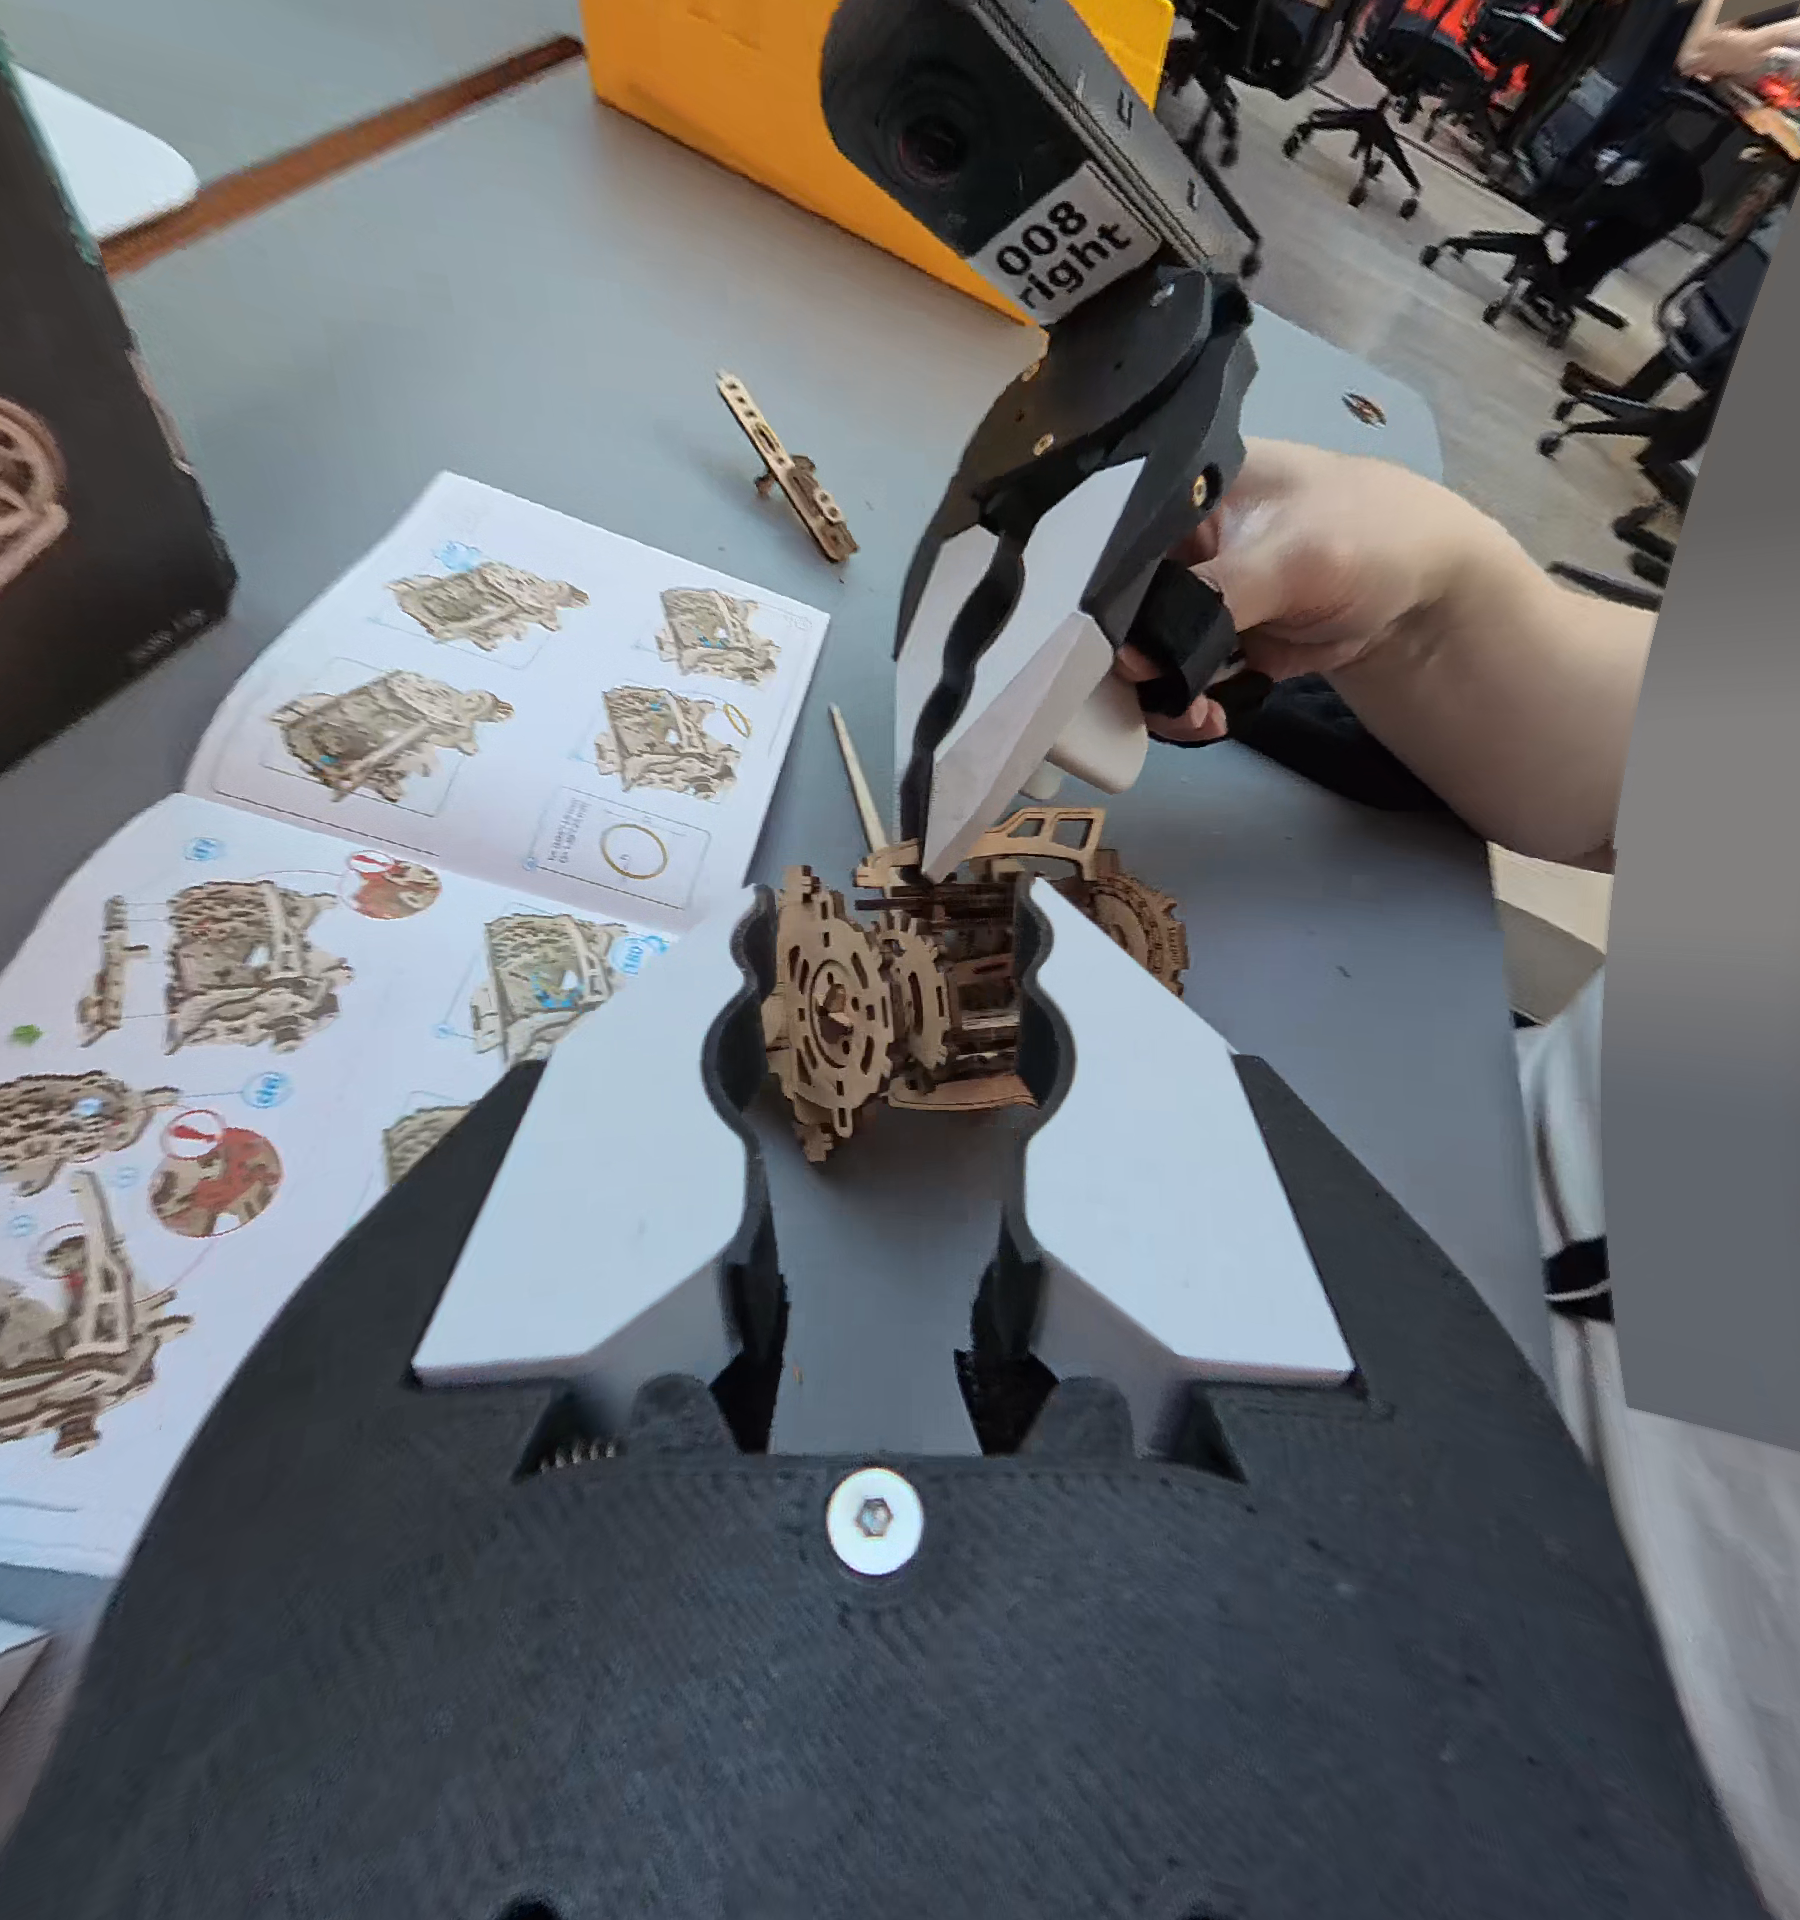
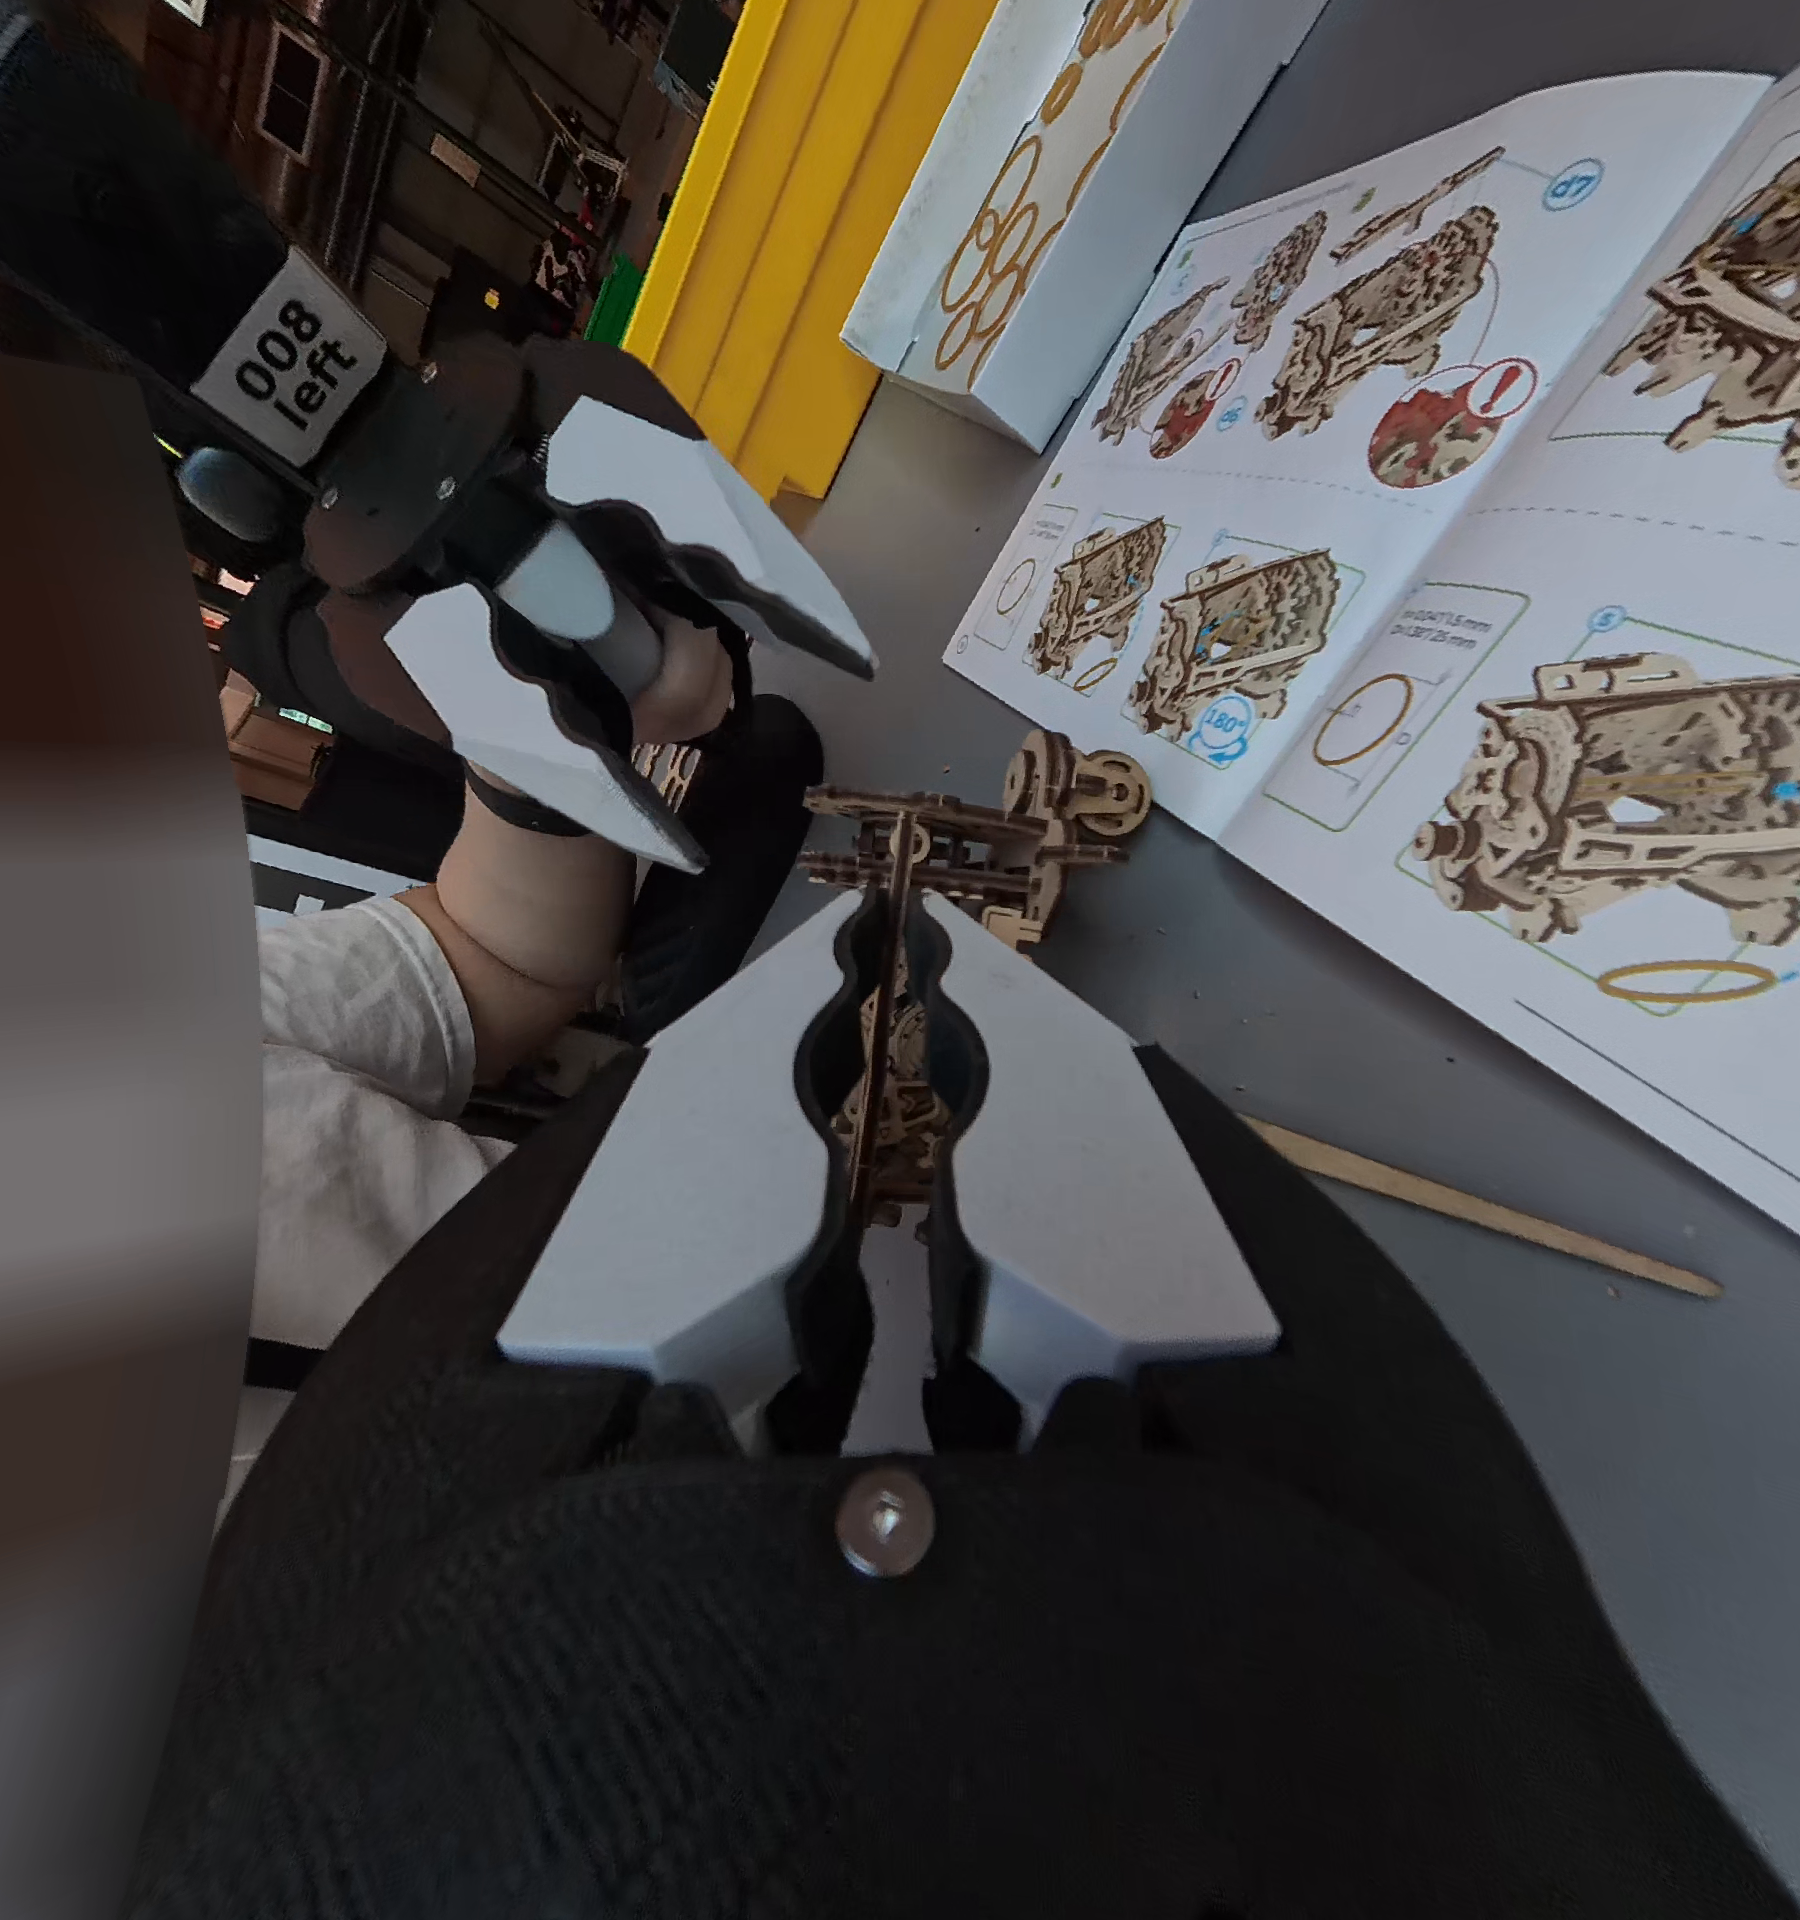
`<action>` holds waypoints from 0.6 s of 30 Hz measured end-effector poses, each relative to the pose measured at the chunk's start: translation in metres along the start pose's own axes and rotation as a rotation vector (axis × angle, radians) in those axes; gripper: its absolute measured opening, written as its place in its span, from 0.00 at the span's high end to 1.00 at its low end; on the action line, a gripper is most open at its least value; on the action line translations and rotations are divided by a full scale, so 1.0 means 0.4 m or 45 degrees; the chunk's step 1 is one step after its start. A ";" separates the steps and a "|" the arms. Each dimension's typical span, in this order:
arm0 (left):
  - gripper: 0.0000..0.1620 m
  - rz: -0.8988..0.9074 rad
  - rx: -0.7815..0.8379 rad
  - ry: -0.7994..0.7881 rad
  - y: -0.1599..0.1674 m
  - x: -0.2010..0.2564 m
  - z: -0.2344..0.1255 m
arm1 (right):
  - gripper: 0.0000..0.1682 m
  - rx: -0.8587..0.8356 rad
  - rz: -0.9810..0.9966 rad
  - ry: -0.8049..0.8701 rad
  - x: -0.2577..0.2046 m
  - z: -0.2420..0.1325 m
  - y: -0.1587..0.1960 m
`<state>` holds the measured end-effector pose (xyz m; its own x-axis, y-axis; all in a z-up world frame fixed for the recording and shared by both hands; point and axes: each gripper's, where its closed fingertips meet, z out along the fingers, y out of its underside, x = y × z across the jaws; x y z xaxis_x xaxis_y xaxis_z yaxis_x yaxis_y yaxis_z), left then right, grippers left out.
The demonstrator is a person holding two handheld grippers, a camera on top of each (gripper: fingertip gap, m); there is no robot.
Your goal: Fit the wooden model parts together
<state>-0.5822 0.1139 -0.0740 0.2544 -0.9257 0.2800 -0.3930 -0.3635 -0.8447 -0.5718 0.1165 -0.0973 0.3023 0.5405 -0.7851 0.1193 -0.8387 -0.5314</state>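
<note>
A small wooden gear model [image 1: 875, 1008] stands on the grey table [image 1: 522, 343]. It has a large cog wheel on its left and a cab-shaped frame [image 1: 1052, 831] behind. My left gripper [image 1: 901, 904] is open, its fingers on either side of the model at the tips; I cannot tell if they touch it. My right gripper [image 1: 922, 852] comes down from above and is shut on a thin upright plate at the model's top. In the right wrist view my right gripper [image 2: 891, 909] pinches that plate [image 2: 891, 1039], and the open left gripper [image 2: 776, 764] sits just left of the model [image 2: 958, 831].
An open instruction booklet [image 1: 408, 831] lies to the left; it also shows in the right wrist view [image 2: 1498, 520]. A loose wooden part [image 1: 792, 488] and a wooden stick [image 1: 860, 779] lie behind the model. A yellow box [image 1: 730, 104] and a dark box [image 1: 34, 468] stand at the back. Left and right tips are no more than a few centimetres apart.
</note>
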 end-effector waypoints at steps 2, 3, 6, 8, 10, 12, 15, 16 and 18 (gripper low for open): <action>0.79 -0.067 -0.071 0.128 0.003 0.013 0.014 | 0.99 0.003 0.007 0.001 0.001 0.001 0.000; 0.83 -0.083 -0.088 0.160 0.005 0.009 0.021 | 0.99 0.000 0.012 -0.001 0.001 0.001 0.001; 0.89 -0.144 -0.108 0.222 0.019 -0.005 0.037 | 0.99 0.001 0.027 -0.008 0.001 0.002 0.001; 0.89 -0.166 -0.130 0.253 0.033 -0.005 0.041 | 0.99 -0.004 0.041 -0.010 0.003 0.004 0.002; 0.88 -0.146 -0.151 0.229 0.045 -0.013 0.044 | 0.99 -0.010 0.052 -0.016 0.003 0.007 0.004; 0.87 -0.140 -0.163 0.214 0.046 -0.017 0.044 | 0.99 -0.018 0.048 -0.015 0.003 0.008 0.005; 0.88 -0.106 -0.213 0.180 0.047 -0.022 0.040 | 0.99 -0.020 0.041 -0.010 0.001 0.009 0.006; 0.88 -0.095 -0.231 0.181 0.048 -0.020 0.040 | 0.99 -0.020 0.041 -0.008 0.001 0.010 0.006; 0.90 -0.103 -0.259 0.200 0.050 -0.013 0.042 | 0.99 -0.023 0.042 -0.003 0.000 0.010 0.007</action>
<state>-0.5765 0.1132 -0.1002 0.1582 -0.8921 0.4233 -0.5507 -0.4355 -0.7121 -0.5752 0.1146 -0.1002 0.3038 0.5130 -0.8028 0.1266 -0.8569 -0.4997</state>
